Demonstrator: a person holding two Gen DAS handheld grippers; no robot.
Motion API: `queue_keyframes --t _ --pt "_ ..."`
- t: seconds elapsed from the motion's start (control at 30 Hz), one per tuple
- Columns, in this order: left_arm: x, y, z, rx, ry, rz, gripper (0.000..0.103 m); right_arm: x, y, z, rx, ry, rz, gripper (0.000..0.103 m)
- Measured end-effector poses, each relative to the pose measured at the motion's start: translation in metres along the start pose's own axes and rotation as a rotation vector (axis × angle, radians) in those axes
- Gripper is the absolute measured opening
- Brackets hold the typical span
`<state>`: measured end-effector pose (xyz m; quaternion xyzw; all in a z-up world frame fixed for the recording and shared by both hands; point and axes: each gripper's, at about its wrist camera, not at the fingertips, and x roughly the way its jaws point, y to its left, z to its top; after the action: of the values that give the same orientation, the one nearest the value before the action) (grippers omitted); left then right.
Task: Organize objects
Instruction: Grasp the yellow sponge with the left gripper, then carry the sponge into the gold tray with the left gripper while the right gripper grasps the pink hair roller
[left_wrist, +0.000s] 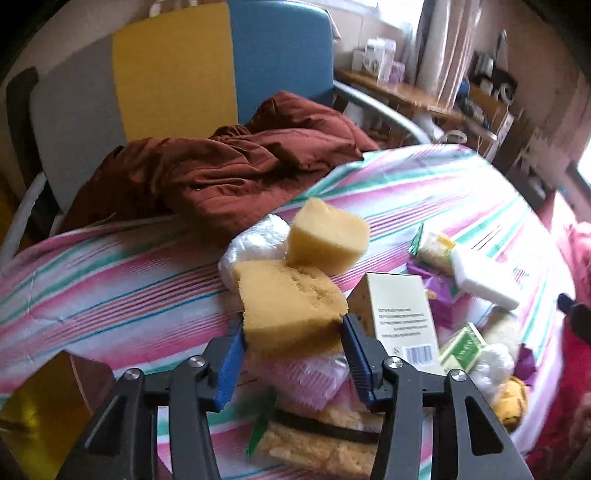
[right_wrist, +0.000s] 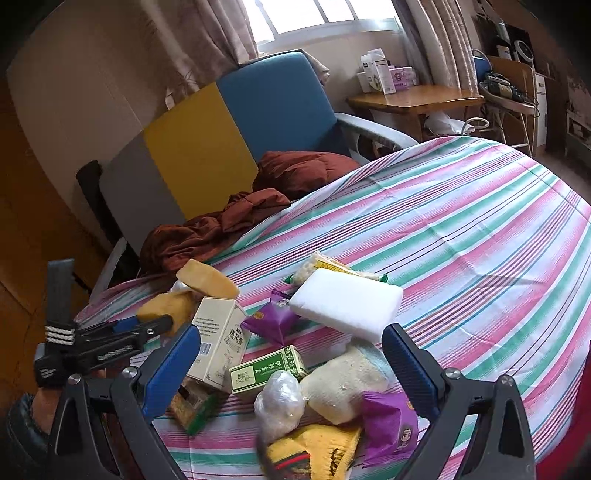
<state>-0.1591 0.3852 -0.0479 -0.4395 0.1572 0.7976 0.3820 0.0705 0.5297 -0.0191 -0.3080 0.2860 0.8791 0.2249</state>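
My left gripper (left_wrist: 293, 326) is shut on a yellow sponge (left_wrist: 291, 295) and holds it above the striped table (left_wrist: 110, 280). A second yellow sponge (left_wrist: 325, 236) lies just beyond it against a white plastic bag (left_wrist: 255, 243). In the right wrist view the left gripper (right_wrist: 147, 325) shows at the left, with its sponge (right_wrist: 166, 306). My right gripper (right_wrist: 291, 347) is open and empty over a heap: a cream box (right_wrist: 218, 343), a green box (right_wrist: 266, 369), a white foam block (right_wrist: 347, 302), purple packets (right_wrist: 269, 321), a pale sponge (right_wrist: 343, 384).
A brown cloth (left_wrist: 229, 166) lies on a grey, yellow and blue chair (left_wrist: 173, 70) behind the table. A snack packet (left_wrist: 317, 439) lies under the left gripper. The striped cloth (right_wrist: 461, 229) stretches to the right. A wooden side table (right_wrist: 413, 99) stands beyond.
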Motion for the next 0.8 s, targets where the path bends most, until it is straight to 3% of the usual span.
queue_keyframes --t 0.2,0.33,0.57,0.8 --pt "-0.041 0.010 -0.025 -0.042 -0.054 -0.015 0.051 0.001 0.011 -0.003 -0.050 0.014 0.024 0.101" --pt "-0.070 0.019 -0.046 -0.078 -0.091 -0.016 0.052 0.005 0.033 -0.011 -0.151 0.046 0.043 0.101" --pt "-0.122 0.036 -0.088 -0.116 -0.155 0.006 0.052 0.018 0.100 -0.020 -0.354 0.109 0.124 0.101" --pt "-0.160 0.062 -0.122 -0.192 -0.202 0.018 0.053 0.083 0.184 -0.020 -0.566 0.243 0.158 0.100"
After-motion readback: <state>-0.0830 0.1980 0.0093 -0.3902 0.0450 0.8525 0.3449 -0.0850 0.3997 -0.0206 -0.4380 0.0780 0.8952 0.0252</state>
